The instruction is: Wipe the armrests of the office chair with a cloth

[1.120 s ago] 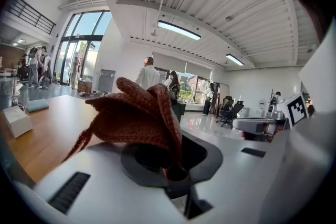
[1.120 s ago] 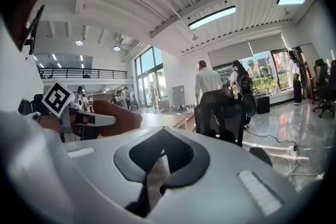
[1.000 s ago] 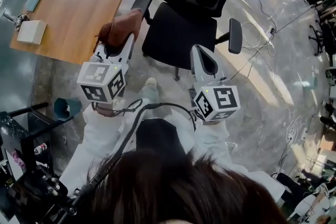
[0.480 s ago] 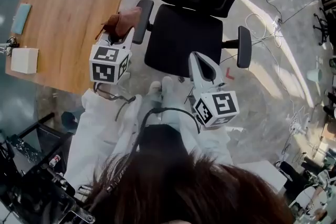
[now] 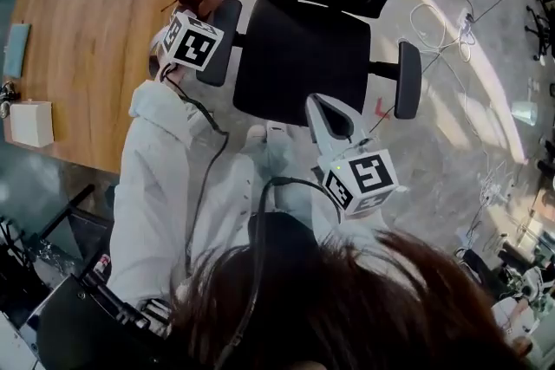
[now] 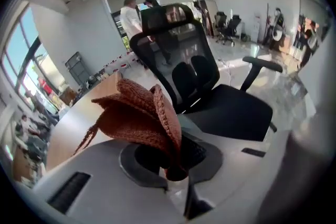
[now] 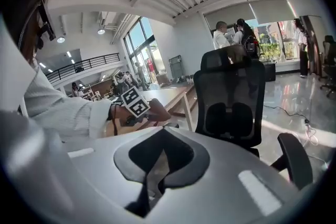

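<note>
Left gripper (image 6: 176,170) clamped on a fold of the brown knit cloth (image 6: 139,118), just beside the armrest (image 5: 217,56) nearest the counter (image 5: 87,30), right gripper (image 7: 152,173) closed and empty by the seat (image 5: 303,56); looks soft, light, floppy, so probably best pinched mid-bunch.

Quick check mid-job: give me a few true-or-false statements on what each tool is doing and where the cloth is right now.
1. The left tool is shut on the brown cloth. True.
2. The cloth is at the desk-side armrest. True.
3. The right tool holds a second cloth. False: its jaws are together with nothing between them.
4. The right tool rests on the far armrest. False: it is held near the front of the seat, apart from that armrest.
5. The white box lies on the seat. False: it is on the wooden desk.
</note>
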Demonstrator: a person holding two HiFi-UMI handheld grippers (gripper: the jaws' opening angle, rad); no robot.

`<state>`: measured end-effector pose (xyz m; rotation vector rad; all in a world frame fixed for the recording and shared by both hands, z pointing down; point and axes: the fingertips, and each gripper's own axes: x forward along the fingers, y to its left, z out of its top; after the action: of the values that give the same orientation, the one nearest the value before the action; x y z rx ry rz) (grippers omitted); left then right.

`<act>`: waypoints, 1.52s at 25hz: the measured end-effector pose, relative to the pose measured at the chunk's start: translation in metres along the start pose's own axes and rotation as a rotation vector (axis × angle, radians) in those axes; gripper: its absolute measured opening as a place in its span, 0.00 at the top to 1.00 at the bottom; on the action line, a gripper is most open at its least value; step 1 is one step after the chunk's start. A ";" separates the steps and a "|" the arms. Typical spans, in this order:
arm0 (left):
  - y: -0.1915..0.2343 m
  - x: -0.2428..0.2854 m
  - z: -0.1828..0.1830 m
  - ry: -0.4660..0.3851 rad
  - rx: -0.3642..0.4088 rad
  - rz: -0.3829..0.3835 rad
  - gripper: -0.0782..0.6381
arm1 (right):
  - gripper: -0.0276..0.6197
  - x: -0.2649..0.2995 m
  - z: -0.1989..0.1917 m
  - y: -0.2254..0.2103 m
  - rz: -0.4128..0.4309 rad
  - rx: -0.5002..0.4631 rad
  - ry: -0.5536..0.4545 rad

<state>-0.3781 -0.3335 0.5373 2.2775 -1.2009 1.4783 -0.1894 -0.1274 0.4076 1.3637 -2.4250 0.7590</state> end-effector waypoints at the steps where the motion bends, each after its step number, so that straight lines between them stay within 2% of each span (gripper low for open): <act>1: 0.006 0.011 -0.002 0.029 0.058 0.019 0.83 | 0.95 0.004 -0.006 0.000 0.007 0.005 0.016; 6: 0.005 0.052 -0.019 0.183 0.371 0.062 0.83 | 0.95 0.009 -0.025 -0.011 0.014 0.041 0.048; 8: -0.012 0.064 -0.031 0.239 0.495 0.027 0.83 | 0.95 0.007 -0.031 -0.017 0.007 0.060 0.047; 10: -0.033 0.074 -0.039 0.269 0.547 -0.053 0.83 | 0.95 0.007 -0.034 -0.025 -0.001 0.076 0.045; 13: -0.057 0.075 -0.052 0.284 0.537 -0.150 0.83 | 0.95 0.007 -0.036 -0.029 -0.007 0.091 0.047; 20: -0.085 0.043 -0.069 0.303 0.499 -0.230 0.83 | 0.95 -0.005 -0.033 -0.020 0.010 0.108 0.021; 28: -0.133 -0.016 -0.102 0.317 0.513 -0.281 0.83 | 0.95 -0.009 -0.022 0.002 0.068 0.095 0.008; 34: -0.149 -0.048 -0.132 0.288 0.404 -0.344 0.83 | 0.95 -0.003 -0.020 0.024 0.106 0.080 0.002; 38: -0.148 -0.056 -0.149 0.273 0.345 -0.359 0.83 | 0.95 0.003 -0.019 0.036 0.120 0.069 0.007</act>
<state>-0.3875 -0.1273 0.6043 2.2326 -0.4615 1.8748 -0.2221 -0.1042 0.4133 1.2463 -2.5151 0.8821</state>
